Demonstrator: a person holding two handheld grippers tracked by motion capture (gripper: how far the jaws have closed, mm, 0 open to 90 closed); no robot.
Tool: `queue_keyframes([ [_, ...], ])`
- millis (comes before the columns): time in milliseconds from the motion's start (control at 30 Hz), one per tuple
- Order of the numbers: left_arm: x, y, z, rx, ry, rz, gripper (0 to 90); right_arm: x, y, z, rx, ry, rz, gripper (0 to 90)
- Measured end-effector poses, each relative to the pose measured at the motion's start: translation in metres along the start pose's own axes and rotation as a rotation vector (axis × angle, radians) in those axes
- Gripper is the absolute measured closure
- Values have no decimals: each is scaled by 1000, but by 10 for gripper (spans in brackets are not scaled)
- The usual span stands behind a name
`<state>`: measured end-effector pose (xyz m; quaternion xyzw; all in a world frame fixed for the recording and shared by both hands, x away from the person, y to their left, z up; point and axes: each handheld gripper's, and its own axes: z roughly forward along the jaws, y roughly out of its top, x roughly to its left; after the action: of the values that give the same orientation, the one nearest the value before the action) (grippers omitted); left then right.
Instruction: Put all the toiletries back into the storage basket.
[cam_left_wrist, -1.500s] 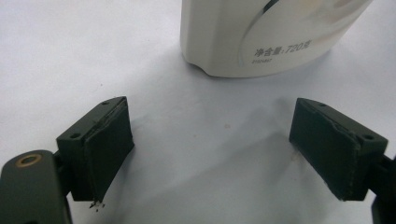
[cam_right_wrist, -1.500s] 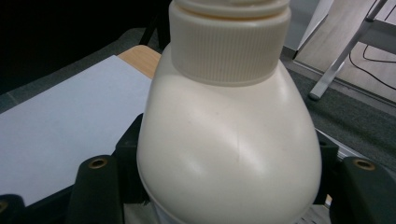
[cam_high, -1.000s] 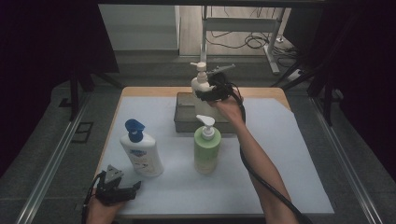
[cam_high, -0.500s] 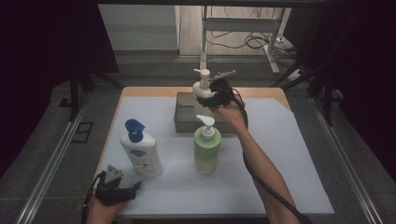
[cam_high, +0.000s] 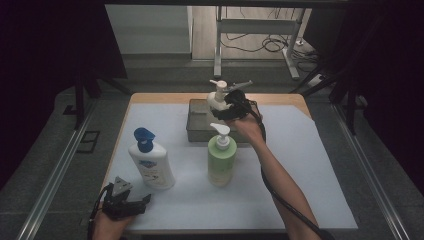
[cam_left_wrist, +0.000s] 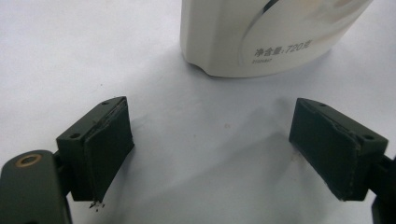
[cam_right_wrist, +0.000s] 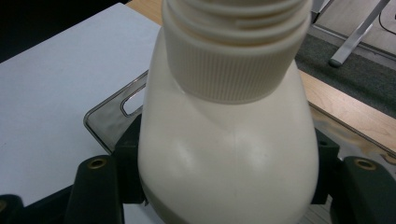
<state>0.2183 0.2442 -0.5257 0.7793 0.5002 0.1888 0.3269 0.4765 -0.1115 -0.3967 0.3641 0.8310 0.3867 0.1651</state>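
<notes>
A cream pump bottle (cam_high: 217, 98) hangs above the grey tray (cam_high: 196, 129) at the back of the table, with my right gripper (cam_high: 231, 104) shut on its body. Up close in the right gripper view, the cream pump bottle (cam_right_wrist: 229, 144) sits between the jaws, its ribbed cap on top. My left gripper (cam_high: 131, 204) rests at the front left corner, open with nothing between its pads (cam_left_wrist: 105, 147). Just ahead of it stands a white bottle with a blue pump (cam_high: 150, 162), whose base (cam_left_wrist: 261, 37) shows in the left gripper view.
A green pump bottle (cam_high: 222, 156) stands upright mid-table, right under my right forearm. The white mat (cam_high: 310, 170) has free room at the right. The grey tray's rim (cam_right_wrist: 112, 112) lies below the held bottle.
My right gripper has carried the cream bottle a little to the right over the tray. The left gripper has stayed put.
</notes>
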Motion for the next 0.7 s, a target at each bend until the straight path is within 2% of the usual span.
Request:
queue_keyframes([
  [167,0,0,0,-1,1,0,129,3,2,1,21,-7,-8,352],
  [533,0,0,0,-1,1,0,129,-3,-1,5,4,30,11,303],
  [700,0,0,0,0,1,0,129,-3,-3,2,-9,28,8,269],
])
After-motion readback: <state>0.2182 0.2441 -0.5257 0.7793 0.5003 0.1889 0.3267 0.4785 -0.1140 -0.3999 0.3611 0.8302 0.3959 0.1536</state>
